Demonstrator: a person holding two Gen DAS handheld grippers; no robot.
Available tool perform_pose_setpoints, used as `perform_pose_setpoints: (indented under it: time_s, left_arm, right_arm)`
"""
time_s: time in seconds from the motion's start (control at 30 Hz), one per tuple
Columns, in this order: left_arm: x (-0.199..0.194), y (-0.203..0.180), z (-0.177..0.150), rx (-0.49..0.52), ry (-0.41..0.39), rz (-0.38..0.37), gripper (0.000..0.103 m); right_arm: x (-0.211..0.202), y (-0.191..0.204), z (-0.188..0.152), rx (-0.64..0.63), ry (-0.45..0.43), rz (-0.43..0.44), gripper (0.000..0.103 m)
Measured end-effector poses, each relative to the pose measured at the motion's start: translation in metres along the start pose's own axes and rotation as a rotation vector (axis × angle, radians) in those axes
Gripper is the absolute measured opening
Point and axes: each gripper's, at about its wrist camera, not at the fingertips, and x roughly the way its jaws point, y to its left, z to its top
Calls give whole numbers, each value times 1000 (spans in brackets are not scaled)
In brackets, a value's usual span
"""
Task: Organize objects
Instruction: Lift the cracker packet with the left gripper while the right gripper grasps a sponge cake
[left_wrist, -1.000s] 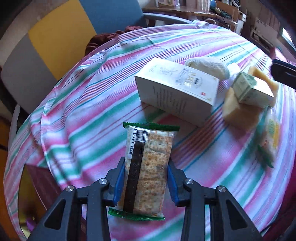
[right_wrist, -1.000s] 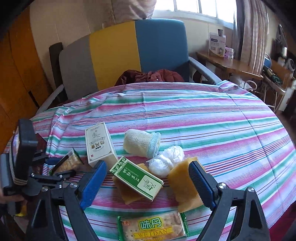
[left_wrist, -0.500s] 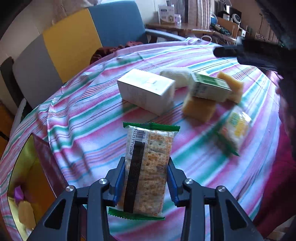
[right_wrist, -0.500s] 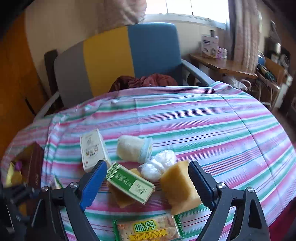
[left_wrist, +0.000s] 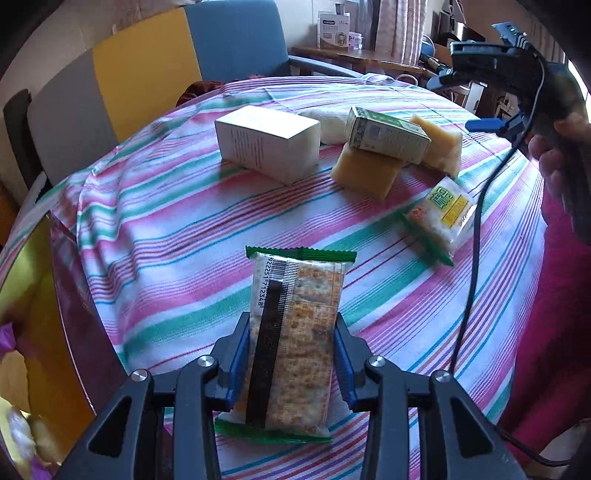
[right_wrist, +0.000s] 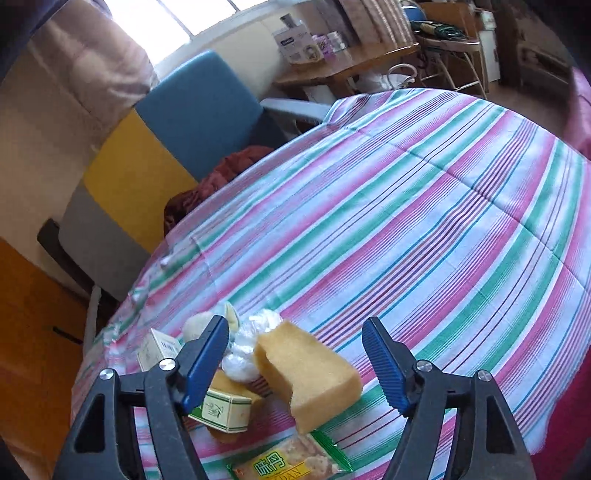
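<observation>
My left gripper (left_wrist: 291, 354) is shut on a cracker packet (left_wrist: 295, 332) with green ends, held above the striped tablecloth (left_wrist: 166, 221) near its left edge. Further on lie a white box (left_wrist: 267, 142), a green-and-white box (left_wrist: 388, 134) on a yellow sponge (left_wrist: 365, 173), a second sponge (left_wrist: 441, 142) and a second cracker packet (left_wrist: 441, 214). My right gripper (right_wrist: 295, 354) is open and empty above the second sponge (right_wrist: 306, 369), with the cracker packet (right_wrist: 288, 461), green box (right_wrist: 221, 406), white wad (right_wrist: 243, 354) and white box (right_wrist: 157, 349) below it.
A grey, yellow and blue chair (right_wrist: 155, 147) with a dark red cloth (right_wrist: 218, 181) stands behind the table. An open container (left_wrist: 26, 332) with yellow inner walls sits off the table's left edge. The right gripper (left_wrist: 517, 74) shows high at right in the left wrist view.
The left gripper has pulled back and to the left with the cracker packet, bringing the container at left into view. The right gripper has risen and tilted over the sponge.
</observation>
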Motion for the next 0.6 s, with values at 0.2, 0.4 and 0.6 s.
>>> perform_pose_setpoints:
  time_s: [0.2,0.4,0.6]
  left_arm:
    - [3,2,-1,-18,-12,-12,40]
    - [-2,6,-1,-59,-29,-44,40]
    - [-54,23,6,-127,-154,-71,40]
  right_arm:
    - [34,2,-9,-51,120,-78,88]
    - [57,9,-20,-156,208,-126,63]
    - [49,11,-19,-191,164,-156,54]
